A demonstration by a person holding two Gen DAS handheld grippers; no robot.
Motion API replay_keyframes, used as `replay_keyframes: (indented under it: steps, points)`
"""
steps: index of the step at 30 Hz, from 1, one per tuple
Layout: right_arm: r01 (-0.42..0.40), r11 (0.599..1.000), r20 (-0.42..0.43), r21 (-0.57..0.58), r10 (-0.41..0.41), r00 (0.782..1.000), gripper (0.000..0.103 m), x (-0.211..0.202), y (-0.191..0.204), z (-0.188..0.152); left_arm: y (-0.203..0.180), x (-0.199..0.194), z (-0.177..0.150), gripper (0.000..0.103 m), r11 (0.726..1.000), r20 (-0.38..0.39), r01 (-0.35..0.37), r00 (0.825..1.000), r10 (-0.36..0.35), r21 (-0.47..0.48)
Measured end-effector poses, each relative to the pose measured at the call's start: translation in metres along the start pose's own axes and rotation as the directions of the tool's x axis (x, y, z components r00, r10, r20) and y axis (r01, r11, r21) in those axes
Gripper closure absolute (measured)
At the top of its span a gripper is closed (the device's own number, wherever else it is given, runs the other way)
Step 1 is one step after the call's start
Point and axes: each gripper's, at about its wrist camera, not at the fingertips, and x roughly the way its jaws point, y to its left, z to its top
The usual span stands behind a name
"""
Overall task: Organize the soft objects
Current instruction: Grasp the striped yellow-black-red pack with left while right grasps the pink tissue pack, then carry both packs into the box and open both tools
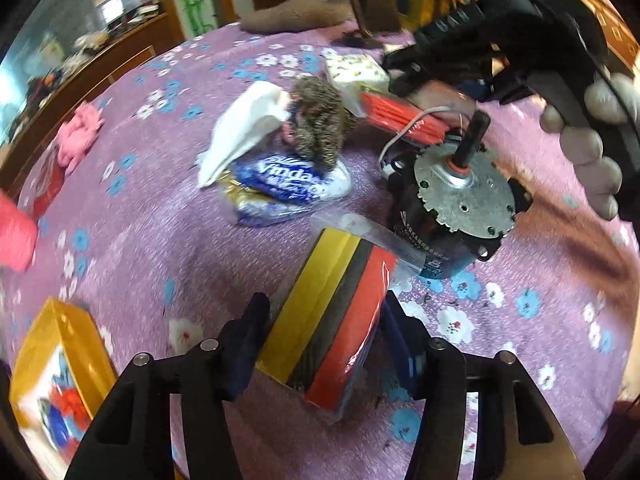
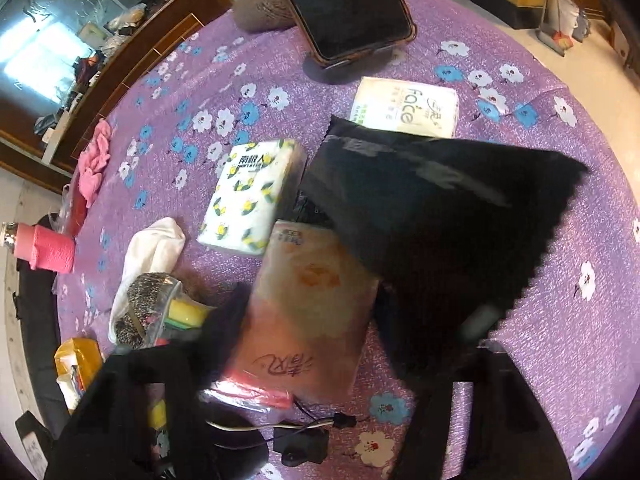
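In the left wrist view my left gripper (image 1: pixel 325 308) is shut on a plastic-wrapped sponge pack (image 1: pixel 332 320) with yellow, black and red layers; the blue pads touch both of its sides. It rests on the purple flowered tablecloth (image 1: pixel 160 240). In the right wrist view my right gripper (image 2: pixel 312 304) is shut on a pinkish tissue pack (image 2: pixel 312 304) lying on the cloth, one blurred dark finger on each long side. A black cloth (image 2: pixel 440 208) with a zigzag edge covers the pack's far right corner. A gloved hand (image 1: pixel 592 140) holds the right gripper (image 1: pixel 404 76) at the upper right of the left view.
A metal motor (image 1: pixel 460 200) with a cable sits right of the sponges. Beyond lie a blue tissue bag (image 1: pixel 288 188), white cloth (image 1: pixel 248 128) and speckled furry toy (image 1: pixel 320 120). Lemon-print tissues (image 2: pixel 252 196), a "face" pack (image 2: pixel 404 108), a propped phone (image 2: pixel 348 8), pink bottle (image 2: pixel 44 248) and yellow box (image 1: pixel 56 364) surround.
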Motion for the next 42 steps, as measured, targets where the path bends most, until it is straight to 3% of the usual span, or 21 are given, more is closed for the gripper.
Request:
replay_keyframes:
  steps: [8, 13, 16, 18, 22, 25, 30, 35, 42]
  points:
    - [-0.053, 0.997, 0.093, -0.048, 0.057, 0.994, 0.049, -0.049, -0.006, -0.028, 0.006, -0.057, -0.03, 0.05, 0.992, 0.105, 0.051, 0.994, -0.039, -0.119]
    - [-0.098, 0.99, 0.149, -0.104, 0.113, 0.982, 0.049, -0.089, 0.002, -0.052, 0.015, -0.109, -0.067, 0.049, 0.963, 0.236, 0.148, 0.967, -0.094, -0.224]
    - [-0.128, 0.979, 0.152, -0.16, 0.153, 0.976, 0.049, -0.102, 0.017, -0.068, 0.029, -0.145, -0.104, 0.049, 0.937, 0.304, 0.168, 0.95, -0.071, -0.308]
    - [-0.146, 0.968, 0.14, -0.206, 0.176, 0.974, 0.049, -0.106, 0.033, -0.082, 0.043, -0.16, -0.124, 0.049, 0.921, 0.318, 0.148, 0.948, -0.028, -0.361]
    - [-0.186, 0.936, 0.085, -0.298, 0.22, 0.972, 0.049, -0.099, 0.072, -0.108, 0.087, -0.181, -0.168, 0.049, 0.863, 0.294, 0.074, 0.952, 0.089, -0.5]
    - [-0.219, 0.904, 0.025, -0.368, 0.245, 0.969, 0.048, -0.084, 0.11, -0.129, 0.122, -0.19, -0.202, 0.049, 0.8, 0.257, 0.033, 0.954, 0.153, -0.599]
    - [-0.257, 0.846, -0.059, -0.466, 0.261, 0.964, 0.048, -0.055, 0.17, -0.162, 0.174, -0.187, -0.236, 0.049, 0.695, 0.186, 0.002, 0.964, 0.19, -0.719]
    - [-0.303, 0.778, -0.146, -0.551, 0.267, 0.953, 0.048, -0.024, 0.227, -0.197, 0.202, -0.164, -0.228, 0.049, 0.641, 0.114, -0.037, 0.975, 0.192, -0.767]
    - [-0.356, 0.684, -0.271, -0.637, 0.234, 0.934, 0.048, 0.023, 0.293, -0.243, 0.233, -0.122, -0.201, 0.048, 0.597, 0.06, -0.062, 0.981, 0.182, -0.8]
